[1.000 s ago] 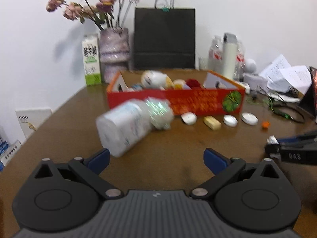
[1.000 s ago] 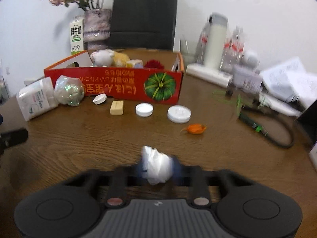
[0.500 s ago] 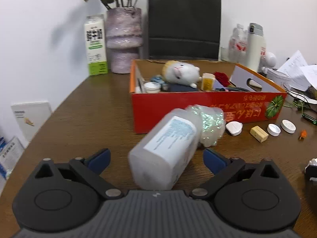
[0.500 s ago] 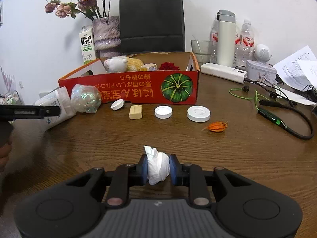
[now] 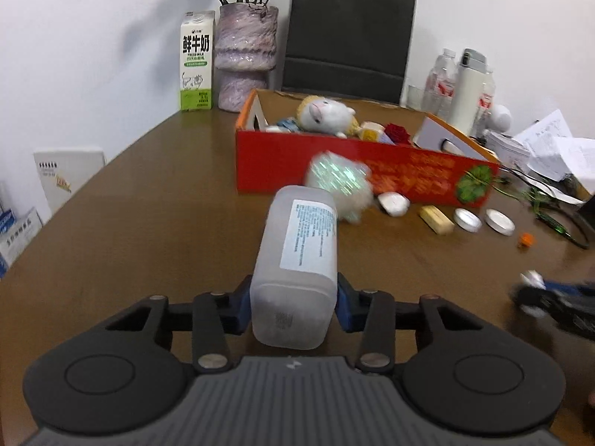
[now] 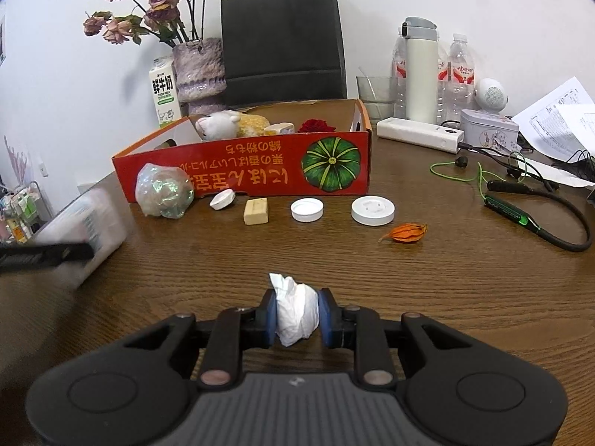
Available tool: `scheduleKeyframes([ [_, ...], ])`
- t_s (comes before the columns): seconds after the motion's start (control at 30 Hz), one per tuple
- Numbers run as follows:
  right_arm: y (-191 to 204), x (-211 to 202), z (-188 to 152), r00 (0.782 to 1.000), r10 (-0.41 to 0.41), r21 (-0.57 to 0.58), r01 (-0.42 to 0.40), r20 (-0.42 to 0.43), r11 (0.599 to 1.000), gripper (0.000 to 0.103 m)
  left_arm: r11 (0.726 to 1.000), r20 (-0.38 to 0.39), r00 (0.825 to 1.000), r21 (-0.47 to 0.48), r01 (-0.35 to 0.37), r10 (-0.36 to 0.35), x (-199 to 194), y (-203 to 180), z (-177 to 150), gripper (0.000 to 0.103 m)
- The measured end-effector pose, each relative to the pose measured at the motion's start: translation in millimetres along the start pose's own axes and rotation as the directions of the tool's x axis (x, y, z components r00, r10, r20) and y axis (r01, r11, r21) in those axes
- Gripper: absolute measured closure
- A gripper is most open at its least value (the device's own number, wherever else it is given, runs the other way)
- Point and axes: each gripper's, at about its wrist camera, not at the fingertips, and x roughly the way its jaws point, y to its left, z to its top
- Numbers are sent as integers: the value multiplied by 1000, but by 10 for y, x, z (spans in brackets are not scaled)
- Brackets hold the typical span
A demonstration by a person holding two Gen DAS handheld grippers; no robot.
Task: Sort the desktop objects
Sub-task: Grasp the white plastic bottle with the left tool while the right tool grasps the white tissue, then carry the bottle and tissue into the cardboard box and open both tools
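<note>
My left gripper (image 5: 293, 306) is shut on the base of a translucent white bottle (image 5: 299, 256) with a printed label, lying along the fingers and pointing at the red cardboard box (image 5: 372, 171). The bottle also shows blurred in the right wrist view (image 6: 85, 230). My right gripper (image 6: 296, 319) is shut on a crumpled white tissue (image 6: 295, 312) just above the wooden table. An iridescent foil ball (image 6: 163, 195) lies against the box front (image 6: 260, 174). The box holds a plush toy (image 6: 223, 124), a red rose and small items.
In front of the box lie a white cap (image 6: 222, 199), a tan block (image 6: 256, 211), two white lids (image 6: 306, 210) and an orange husk (image 6: 405, 232). Behind stand a milk carton (image 5: 197, 63), vase, black bag (image 6: 282, 41), bottles, thermos. Cables and papers lie at right.
My left gripper has closed on the white bottle, which now lies straight along the fingers. My right gripper keeps hold of the tissue and has barely moved.
</note>
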Motion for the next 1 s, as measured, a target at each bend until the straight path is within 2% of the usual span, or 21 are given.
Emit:
scheduleKeyframes([
  [0.1,53,-8,-6,1000,-10,-32,10,-3,999,84,998,4,1000,57,-6,6,-189,-169,-149,60],
  [0.23,153,-176,-16,999,12,-39,-11,30,999,84,995,-32,997,71,68,-66,-364,-282,-249,58],
  [0.3,225,-311,-48,998,8,-59,-4,58,998,84,993,-33,995,71,93,-91,-417,-305,-267,48],
  [0.43,254,-511,-83,997,16,-57,-12,71,998,84,986,-29,995,132,102,-99,-327,-385,-188,40],
  [0.47,248,-548,-87,997,13,-54,-9,72,998,84,981,-42,993,155,116,-110,-277,-413,-164,41],
  [0.5,227,-587,-94,997,6,-47,-2,78,999,84,978,-63,992,169,120,-111,-225,-445,-143,46],
  [0.57,183,-630,-100,997,-4,-29,6,80,1000,84,970,-70,991,208,124,-112,-158,-502,-131,61],
  [0.67,98,-710,-118,996,-16,2,16,87,1000,84,972,-68,989,187,142,-132,-163,-511,-134,62],
  [0.77,46,-760,-142,995,-26,15,24,92,1000,84,975,-19,989,167,147,-146,-286,-499,-154,62],
  [1.0,30,-728,-45,994,-2,22,0,107,1000,84,989,64,991,102,110,-116,-477,-379,14,62],
])
